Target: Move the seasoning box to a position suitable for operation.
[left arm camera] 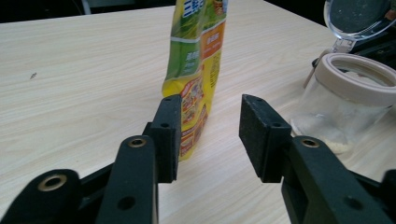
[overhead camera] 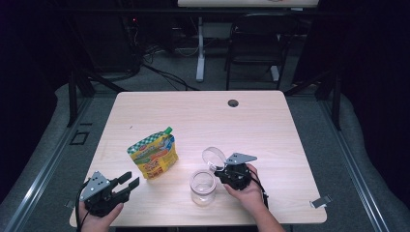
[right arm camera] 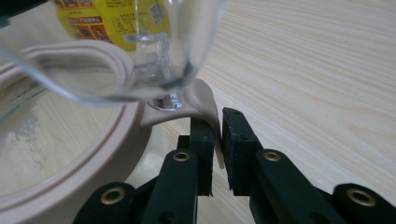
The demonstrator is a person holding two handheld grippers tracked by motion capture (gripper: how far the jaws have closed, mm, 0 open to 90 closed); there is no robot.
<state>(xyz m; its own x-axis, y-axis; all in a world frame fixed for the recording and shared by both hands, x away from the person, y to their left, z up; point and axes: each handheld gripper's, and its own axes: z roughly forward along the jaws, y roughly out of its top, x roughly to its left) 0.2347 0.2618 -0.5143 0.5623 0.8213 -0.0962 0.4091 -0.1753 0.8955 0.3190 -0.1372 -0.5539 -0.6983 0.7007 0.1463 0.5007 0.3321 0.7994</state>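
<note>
1. Right now the landmark was the jar (overhead camera: 202, 187), standing open near the counter's (overhead camera: 270, 121) front edge, a little pale powder at its bottom.
2. Right hand-held gripper (right arm camera: 218, 140) sat just right of the jar, jaws nearly closed, pinching the beige hinge tab (right arm camera: 205, 105); clear lid (overhead camera: 213, 158) tipped up behind the jar.
3. Left hand-held gripper (left arm camera: 210, 135) was well left of the jar, jaws apart, holding nothing.
4. Yellow-green pouch (overhead camera: 153, 155) stood left of and behind the jar, just beyond the left jaws, not touched.
</note>
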